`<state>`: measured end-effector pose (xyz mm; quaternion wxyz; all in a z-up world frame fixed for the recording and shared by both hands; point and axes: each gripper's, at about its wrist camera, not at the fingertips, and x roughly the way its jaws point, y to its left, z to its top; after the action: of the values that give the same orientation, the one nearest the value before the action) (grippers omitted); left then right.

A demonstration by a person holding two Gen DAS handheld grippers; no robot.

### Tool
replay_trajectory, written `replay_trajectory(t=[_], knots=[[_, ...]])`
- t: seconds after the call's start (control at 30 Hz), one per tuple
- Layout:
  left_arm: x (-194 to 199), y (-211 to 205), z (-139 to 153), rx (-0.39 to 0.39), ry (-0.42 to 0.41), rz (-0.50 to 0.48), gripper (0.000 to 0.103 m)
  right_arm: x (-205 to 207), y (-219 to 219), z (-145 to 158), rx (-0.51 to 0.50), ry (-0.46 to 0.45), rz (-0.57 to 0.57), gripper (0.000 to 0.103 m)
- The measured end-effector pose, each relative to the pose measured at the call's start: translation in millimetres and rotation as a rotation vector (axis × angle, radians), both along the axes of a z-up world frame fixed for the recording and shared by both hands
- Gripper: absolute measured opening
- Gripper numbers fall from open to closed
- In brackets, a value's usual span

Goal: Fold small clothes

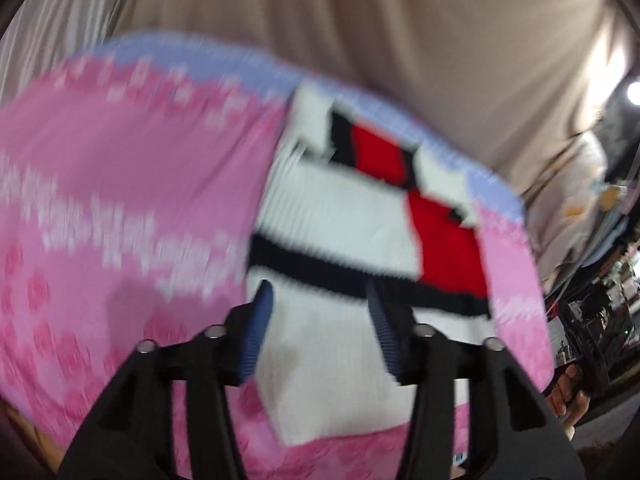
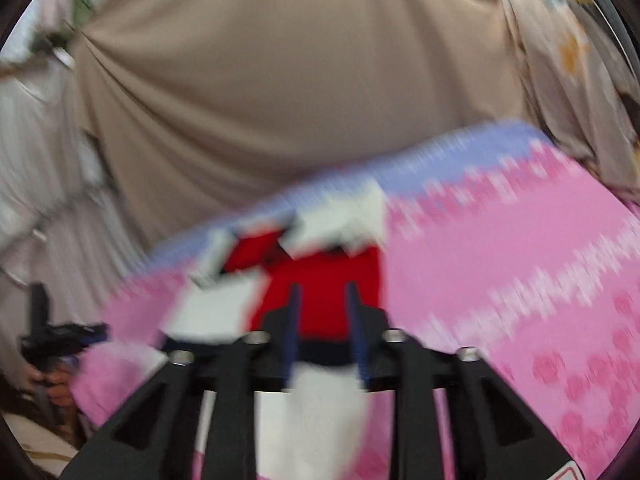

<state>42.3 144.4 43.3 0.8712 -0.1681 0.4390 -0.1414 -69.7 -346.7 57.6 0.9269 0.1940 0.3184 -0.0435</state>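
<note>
Left gripper jaws apart, blue ribbed pads clear of the cloth, nothing pinched between them; the small garment, white knit with black bands and red blocks, lies flat just beyond and below the fingertips, its white lower part showing through the gap; right gripper also parted, narrower gap, pads not pressing on anything; the garment's red panel sits straight ahead between the fingers, white part under them; both views heavily motion-blurred, so contact with the fabric cannot be told exactly; garment rests on a pink flower-print sheet with a pale blue edge band; it lies toward the sheet's right in the left view, left in the right view; beige draped cloth hangs behind; a hand gripping a black handle shows at the left view's right edge.
</note>
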Motion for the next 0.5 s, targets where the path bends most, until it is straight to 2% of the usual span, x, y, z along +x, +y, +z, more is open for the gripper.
replay_trajectory(t=[0.1, 0.17, 0.2, 0.3, 0.33, 0.4, 0.43, 0.47, 0.5], knots=[[-3, 0, -39, 0.021, 0.166, -0.044, 0.065, -1, 7, -42, 0.019, 0.186, 0.076, 0.049], [-7, 1, -51, 0.039, 0.212, -0.038, 0.078, -4, 12, -63, 0.066, 0.263, 0.123, 0.056], [-8, 1, -55, 0.045, 0.227, -0.030, 0.079, -5, 14, -70, 0.093, 0.289, 0.148, 0.060], [-7, -3, -66, -0.007, 0.274, -0.050, 0.080, -11, 31, -80, 0.161, 0.287, 0.239, 0.060], [-6, -5, -67, -0.021, 0.269, -0.053, 0.087, -10, 38, -80, 0.162, 0.275, 0.262, 0.060], [-3, -12, -65, -0.018, 0.243, -0.066, 0.087, -5, 48, -82, 0.134, 0.245, 0.273, 0.059], [-1, -15, -64, -0.015, 0.231, -0.068, 0.083, -3, 52, -82, 0.131, 0.227, 0.280, 0.054], [0, -16, -64, -0.024, 0.222, -0.074, 0.061, -4, 55, -79, 0.147, 0.214, 0.290, 0.046], [1, -18, -64, -0.050, 0.232, -0.100, 0.045, 0, 55, -81, 0.190, 0.197, 0.299, 0.020]])
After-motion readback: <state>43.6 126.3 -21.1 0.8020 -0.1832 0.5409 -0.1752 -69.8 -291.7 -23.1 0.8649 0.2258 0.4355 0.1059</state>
